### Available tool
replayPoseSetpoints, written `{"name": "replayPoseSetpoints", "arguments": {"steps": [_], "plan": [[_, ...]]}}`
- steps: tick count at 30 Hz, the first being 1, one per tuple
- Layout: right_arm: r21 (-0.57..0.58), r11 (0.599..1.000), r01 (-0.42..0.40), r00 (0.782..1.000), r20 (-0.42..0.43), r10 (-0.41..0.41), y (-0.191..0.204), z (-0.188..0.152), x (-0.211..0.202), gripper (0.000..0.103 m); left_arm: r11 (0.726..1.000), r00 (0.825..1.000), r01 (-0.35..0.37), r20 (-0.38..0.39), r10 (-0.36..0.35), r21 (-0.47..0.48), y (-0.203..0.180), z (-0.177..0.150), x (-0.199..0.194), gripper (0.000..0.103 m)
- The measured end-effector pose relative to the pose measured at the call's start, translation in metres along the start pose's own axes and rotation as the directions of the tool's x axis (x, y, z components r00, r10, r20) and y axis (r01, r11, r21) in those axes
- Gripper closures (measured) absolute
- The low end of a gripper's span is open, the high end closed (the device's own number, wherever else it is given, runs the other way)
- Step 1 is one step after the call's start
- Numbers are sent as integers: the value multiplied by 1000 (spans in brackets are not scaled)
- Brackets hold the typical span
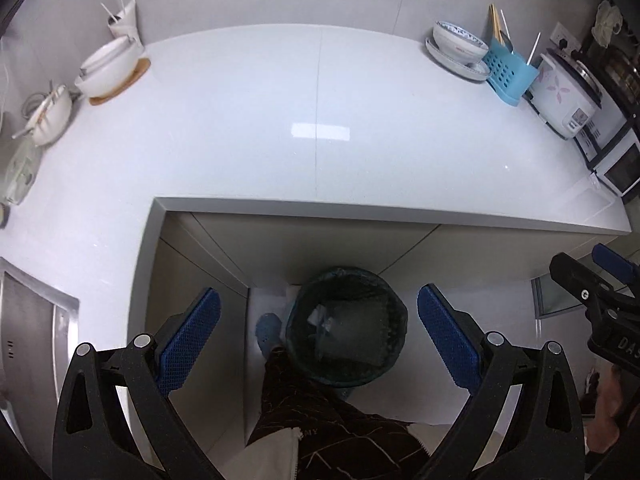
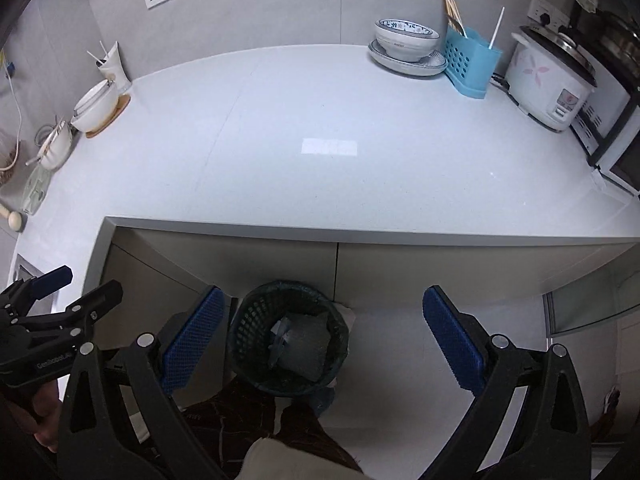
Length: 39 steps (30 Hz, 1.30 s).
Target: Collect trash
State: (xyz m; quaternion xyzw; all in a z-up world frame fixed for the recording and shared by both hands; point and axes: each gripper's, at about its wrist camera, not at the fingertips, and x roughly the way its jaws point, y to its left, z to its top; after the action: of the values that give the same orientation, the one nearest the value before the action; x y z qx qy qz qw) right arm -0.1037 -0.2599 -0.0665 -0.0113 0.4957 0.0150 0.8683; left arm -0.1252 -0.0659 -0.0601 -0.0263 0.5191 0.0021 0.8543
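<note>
Both tongs are seen wide apart, and nothing is held between the blue pads. The left tongs (image 1: 318, 340) and the right tongs (image 2: 320, 340) are both pointed steeply down, side by side, above the trash bin (image 2: 286, 334).

The trash bin is found right below the gap of each pair of tongs, on the floor, in front of the cupboard doors under the surface (image 2: 320, 128). It is a dark round basket with holes in its wall, and a dark bag is fitted inside it. Some crumpled pale trash (image 2: 298, 344) is seen lying at the bottom. A blue shoe and a dark trouser leg are seen just beside the bin.

Beyond the tongs, the middle of the surface looks bare. Bowls, a blue basket with chopsticks, and a rice cooker are set along its far edges. No loose trash can be picked out there.

The trash in the bin is judged to be light, soft and easy to squash, like paper or thin plastic. It could be pinched anywhere without harm. The bin itself looks light but stiff, and its rim would be the best place to be gripped. The bag looks thin and slippery, so it might be torn or slip if pulled hard.
</note>
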Motion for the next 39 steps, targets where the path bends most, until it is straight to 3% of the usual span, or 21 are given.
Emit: {"name": "replayPoseSetpoints", "arguments": {"steps": [10,39], "plan": [[12,1000,0,1000,-7,1,0,-10,-7,8,999,1000,-3,-1,3,-45,6,-7,-15,6],[6,1000,-10,1000,-30,10,7,-23,-7,8,1000,1000,-1,-1,1,-6,-9,-18,-22,6]]}}
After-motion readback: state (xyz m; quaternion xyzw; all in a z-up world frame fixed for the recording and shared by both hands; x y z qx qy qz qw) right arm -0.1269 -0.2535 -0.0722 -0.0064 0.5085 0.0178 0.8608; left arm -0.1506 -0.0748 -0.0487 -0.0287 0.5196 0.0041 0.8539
